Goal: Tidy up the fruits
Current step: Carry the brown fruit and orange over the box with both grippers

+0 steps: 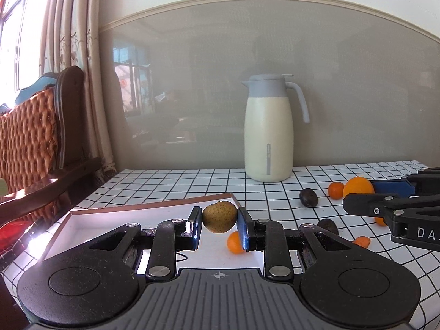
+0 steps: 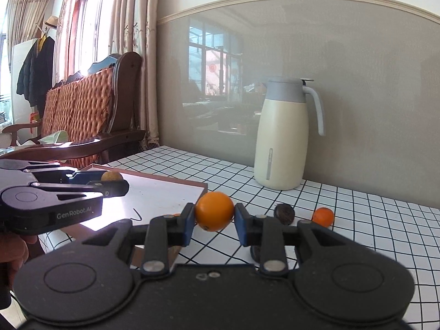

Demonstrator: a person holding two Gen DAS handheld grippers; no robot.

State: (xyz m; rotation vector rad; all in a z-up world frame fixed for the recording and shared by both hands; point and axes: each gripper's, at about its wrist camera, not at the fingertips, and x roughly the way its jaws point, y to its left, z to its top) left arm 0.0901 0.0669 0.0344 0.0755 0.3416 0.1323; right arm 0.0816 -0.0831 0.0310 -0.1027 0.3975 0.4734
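So going left to right: your left gripper [image 1: 219, 227] is clamped on one speckled yellow-brown fruit [image 1: 219, 217], held up over the shallow white tray [image 1: 115, 220] at the left end of the grid-pattern table [image 1: 170, 184]. Your right gripper [image 2: 215, 221] is squeezed tight on one orange [image 2: 214, 211], lifted just past the tray's near corner. Loose on the table I count two dark fruits [image 1: 308, 197] and at least three small tangerines [image 1: 335, 190]. One cream jug [image 1: 269, 129] stands at the back by the wall
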